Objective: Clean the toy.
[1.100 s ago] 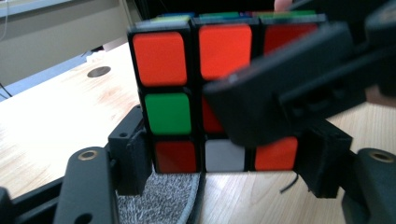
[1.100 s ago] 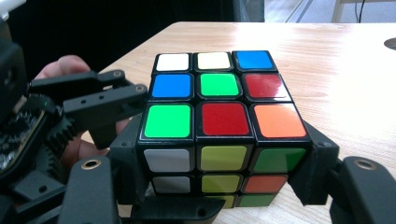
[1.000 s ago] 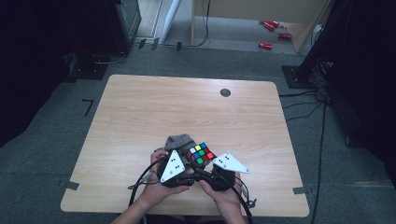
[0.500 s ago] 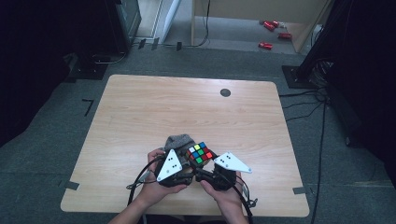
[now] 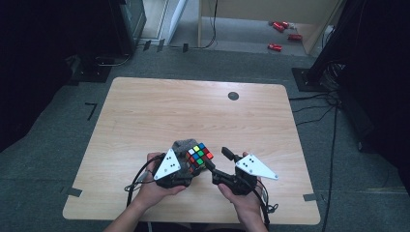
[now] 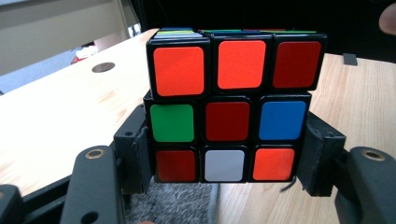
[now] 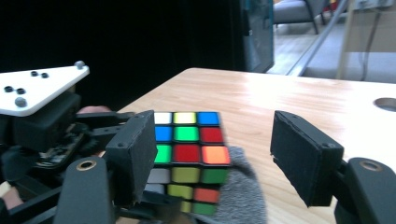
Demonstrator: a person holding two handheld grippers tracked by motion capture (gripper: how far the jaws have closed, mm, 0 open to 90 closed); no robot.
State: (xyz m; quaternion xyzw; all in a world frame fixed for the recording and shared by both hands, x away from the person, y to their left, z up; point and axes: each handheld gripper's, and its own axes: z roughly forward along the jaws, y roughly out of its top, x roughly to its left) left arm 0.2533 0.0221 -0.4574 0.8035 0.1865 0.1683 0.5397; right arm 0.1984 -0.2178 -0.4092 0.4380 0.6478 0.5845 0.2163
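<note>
A scrambled colour cube (image 5: 199,155) is held just above the near middle of the wooden table (image 5: 193,111). My left gripper (image 5: 189,165) is shut on it; in the left gripper view its pads (image 6: 140,158) press both sides of the cube's (image 6: 229,112) lower two layers, and the top layer stands free. My right gripper (image 5: 217,158) is to the right of the cube, open and apart from it. In the right gripper view the cube (image 7: 189,140) sits beyond its left pad (image 7: 133,156), with nothing gripped.
A grey cloth (image 5: 180,145) lies under and behind the cube, and it also shows below it as cloth (image 7: 240,191). A round cable hole (image 5: 233,95) sits near the table's far edge. Both hands are close to the table's front edge.
My right gripper has drawn back to the right, away from the cube. My left gripper has shifted slightly left with the cube still in it.
</note>
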